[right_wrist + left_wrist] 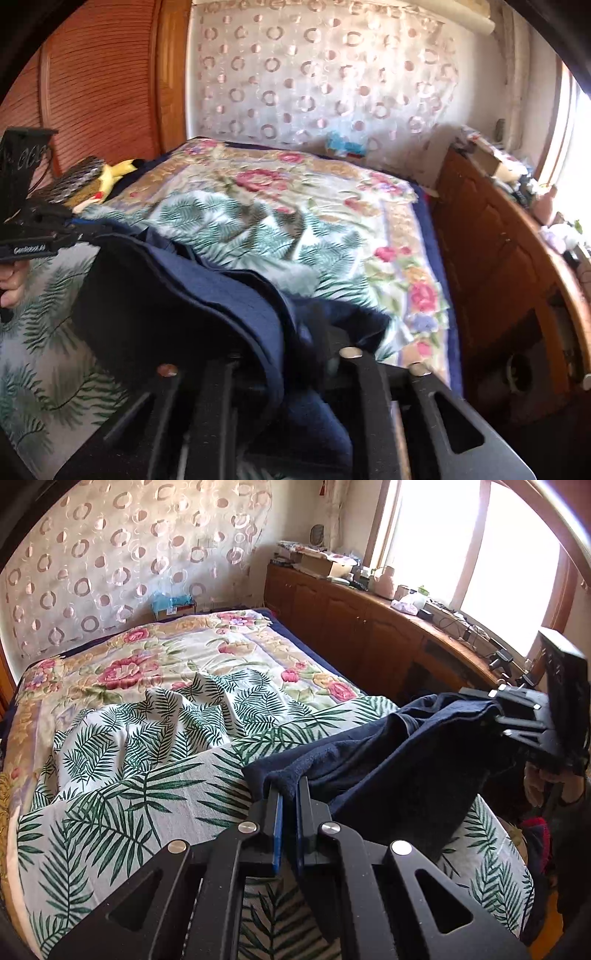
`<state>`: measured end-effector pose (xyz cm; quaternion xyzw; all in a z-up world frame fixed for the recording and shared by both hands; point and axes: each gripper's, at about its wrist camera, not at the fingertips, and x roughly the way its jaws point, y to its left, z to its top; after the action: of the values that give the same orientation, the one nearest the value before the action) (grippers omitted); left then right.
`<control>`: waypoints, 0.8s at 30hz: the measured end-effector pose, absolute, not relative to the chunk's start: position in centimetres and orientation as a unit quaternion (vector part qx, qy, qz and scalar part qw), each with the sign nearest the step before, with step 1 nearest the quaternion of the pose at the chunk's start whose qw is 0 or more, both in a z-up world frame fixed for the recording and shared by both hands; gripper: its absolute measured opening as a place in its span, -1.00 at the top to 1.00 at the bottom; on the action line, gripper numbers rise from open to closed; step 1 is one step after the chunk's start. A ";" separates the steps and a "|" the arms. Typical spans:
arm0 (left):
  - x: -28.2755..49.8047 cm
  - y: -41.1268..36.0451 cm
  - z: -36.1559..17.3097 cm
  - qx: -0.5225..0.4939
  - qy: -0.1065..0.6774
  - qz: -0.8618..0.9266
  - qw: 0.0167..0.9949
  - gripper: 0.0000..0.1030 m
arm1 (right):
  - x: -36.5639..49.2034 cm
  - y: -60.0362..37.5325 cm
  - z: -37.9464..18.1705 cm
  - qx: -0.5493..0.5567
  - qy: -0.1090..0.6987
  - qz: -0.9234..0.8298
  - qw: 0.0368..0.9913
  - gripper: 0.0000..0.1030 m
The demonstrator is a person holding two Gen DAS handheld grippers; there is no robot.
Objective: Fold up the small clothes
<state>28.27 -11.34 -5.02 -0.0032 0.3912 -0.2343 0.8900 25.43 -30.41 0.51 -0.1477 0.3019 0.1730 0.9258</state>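
Left gripper (290, 794): nearest the left wrist view, jaws all but closed, blue pads pinched on one edge of the garment (388, 760).

Garment: dark navy, fleecy, small. Hangs slack between the two grippers above the leaf-print sheet (140, 775), lower edge draped onto the sheet near the right side of the bed.

Right gripper (491, 709): seen far right in the left wrist view, fingers buried in the garment's opposite edge. In its own view, blurred; cloth lies across and between the jaws. Jaws part open; grip on the cloth cannot be told for certain, looks loosened rather than firm.

Hand (13, 286): grips the left gripper's handle, at the left edge of the right wrist view.

Floral quilt (229, 653): spread over the far half of the bed, partly under the rumpled sheet.

Cabinet (351, 627): wooden, along the right wall beneath the window, top cluttered with small items.

Yellow toy (114, 173): far left, at the bed's edge beside the wooden door.

Step in hand, by judgement: spreading or laying down the garment ahead of a fold. Fold not yet formed.

To do well: keep the left pinch firm on the edge; draw both held edges apart until the slack goes; lower onto a flat stretch of sheet, clear of the ridges at centre; release the right side only once the cloth rests flat. Risk: an early right-side release lets the cloth bunch.
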 end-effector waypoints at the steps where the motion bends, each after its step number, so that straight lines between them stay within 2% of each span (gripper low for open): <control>1: 28.6 -11.3 -5.2 -0.005 0.394 -0.234 0.889 0.88 | 25.5 -30.6 0.8 -0.146 0.296 0.167 0.929 0.20; 2: 29.0 -11.4 -5.5 -0.006 0.396 -0.233 0.888 0.88 | 25.5 -30.9 1.2 -0.139 0.291 0.165 0.932 0.02; 3: 29.2 -11.4 -5.6 -0.007 0.398 -0.234 0.887 0.88 | 25.6 -31.2 1.6 -0.131 0.288 0.162 0.935 -0.02; 9: 30.0 -12.1 -6.4 0.001 0.407 -0.231 0.884 0.88 | 26.0 -31.6 1.8 -0.121 0.307 0.158 0.931 -0.12; 12: 30.1 -12.0 -6.7 0.002 0.409 -0.229 0.883 0.88 | 26.9 -32.0 2.3 -0.094 0.318 0.172 0.928 -0.13; 20: 30.0 -12.0 -6.6 0.002 0.408 -0.223 0.885 0.88 | 29.9 -32.1 4.3 -0.105 0.326 0.162 0.925 -0.17; 23: 30.0 -11.8 -6.2 0.002 0.403 -0.219 0.889 0.70 | 30.5 -32.2 3.6 -0.095 0.344 0.158 0.921 -0.18; 24: 29.9 -11.7 -5.9 0.002 0.397 -0.216 0.892 0.49 | 30.9 -32.4 3.6 -0.087 0.348 0.161 0.919 -0.19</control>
<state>29.93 -11.66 -5.87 0.0018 0.3971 -0.2164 0.8919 30.93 -32.39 3.59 -0.0871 0.3481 0.1610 0.9194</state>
